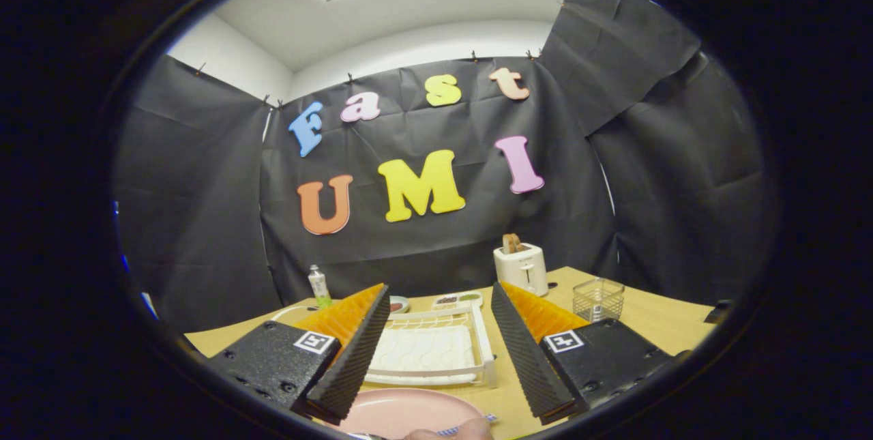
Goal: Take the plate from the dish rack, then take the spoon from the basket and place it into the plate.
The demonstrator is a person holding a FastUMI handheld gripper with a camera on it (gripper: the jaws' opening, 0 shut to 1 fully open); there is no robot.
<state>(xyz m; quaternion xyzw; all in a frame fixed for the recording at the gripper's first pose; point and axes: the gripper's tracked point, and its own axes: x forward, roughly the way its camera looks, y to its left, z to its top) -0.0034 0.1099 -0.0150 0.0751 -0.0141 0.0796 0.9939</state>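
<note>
So the gripper (pixel 436 351) hangs above the wooden table (pixel 655 327) with its fingers spread wide — nothing between them. The pink plate (pixel 402 413) sits on the table just below and between the fingertips, and a spoon (pixel 470 428) with a checkered handle rests at its near rim, right by a person's fingertip (pixel 450 434). Beyond the fingers there's the white dish rack (pixel 436 351), and further back a wire basket (pixel 598 299) — next to a toaster (pixel 521 268).

Matt pink plate (pixel 402 411), probably plastic; white plastic dish rack (pixel 436 351); wire-mesh basket (pixel 598 299); wood-look table (pixel 655 327).
</note>
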